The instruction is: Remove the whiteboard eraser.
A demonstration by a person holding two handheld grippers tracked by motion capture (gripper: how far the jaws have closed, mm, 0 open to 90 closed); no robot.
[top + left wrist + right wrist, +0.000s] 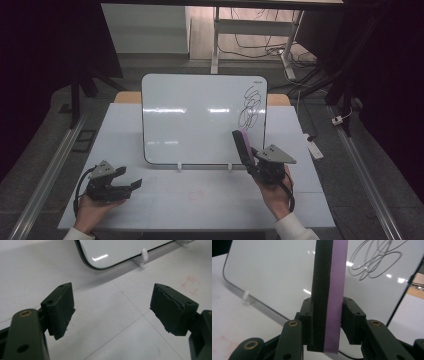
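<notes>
a purple-and-black eraser (328, 295) is pinched upright between the jaws of the right gripper (257, 162), just before the scribble (250, 107) on the whiteboard (200, 120). the left gripper (131, 185) is held low over the white surface (210, 200), its jaws spread and empty.

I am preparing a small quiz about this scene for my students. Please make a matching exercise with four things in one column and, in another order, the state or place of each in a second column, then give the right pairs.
Things:
1. left gripper
2. right gripper
3. scribble
4. whiteboard

States or places:
A. drawn on the board's right part
B. stands propped upright on the table
C. open, holding nothing
D. shut on the eraser, black and purple

Pairs: 1-C, 2-D, 3-A, 4-B
</notes>
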